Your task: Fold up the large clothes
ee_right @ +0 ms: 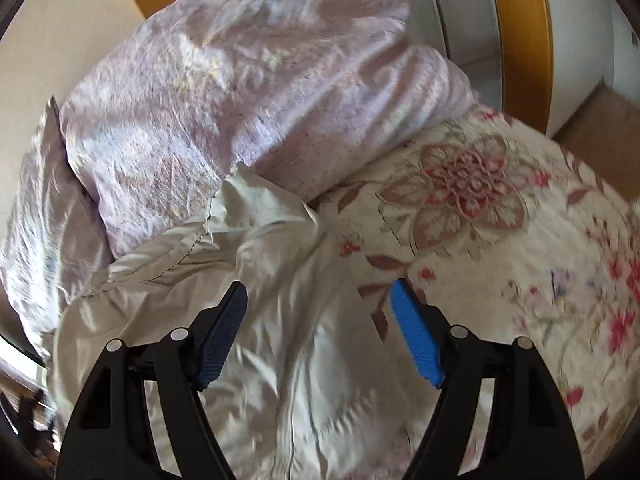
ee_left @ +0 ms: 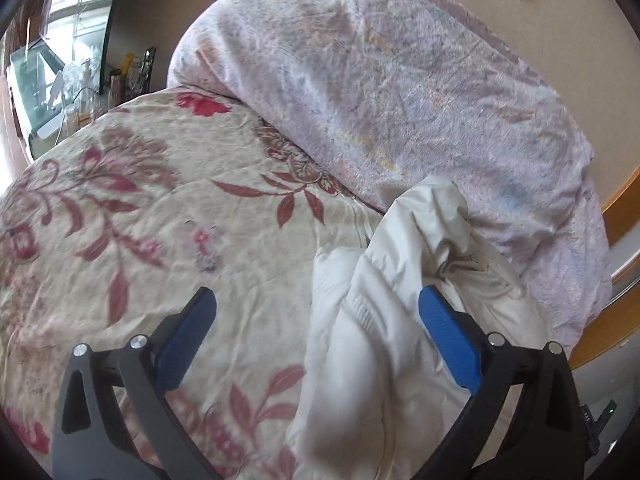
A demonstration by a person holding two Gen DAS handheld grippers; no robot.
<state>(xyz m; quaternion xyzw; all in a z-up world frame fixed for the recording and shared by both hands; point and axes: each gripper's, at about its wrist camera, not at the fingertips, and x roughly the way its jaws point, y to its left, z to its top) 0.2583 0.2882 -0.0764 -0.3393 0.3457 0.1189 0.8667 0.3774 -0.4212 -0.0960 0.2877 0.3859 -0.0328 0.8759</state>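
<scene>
Currently you're between grips: left gripper (ee_left: 316,312) wide, empty; right gripper (ee_right: 318,306) wide, nothing pinched. White jacket (ee_left: 384,320) lies bunched on floral bedspread (ee_left: 160,208), against the lilac quilt (ee_left: 380,80). Next: prob. pick hem/shoulder pts, spread flat.

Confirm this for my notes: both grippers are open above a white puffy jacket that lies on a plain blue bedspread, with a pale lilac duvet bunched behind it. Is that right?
Not quite. The bedspread is cream with red and pink flowers, not plain blue; both wrist views show it. The rest stands: the left gripper and right gripper are open above the white puffy jacket, with the pale lilac duvet bunched behind it.
</scene>
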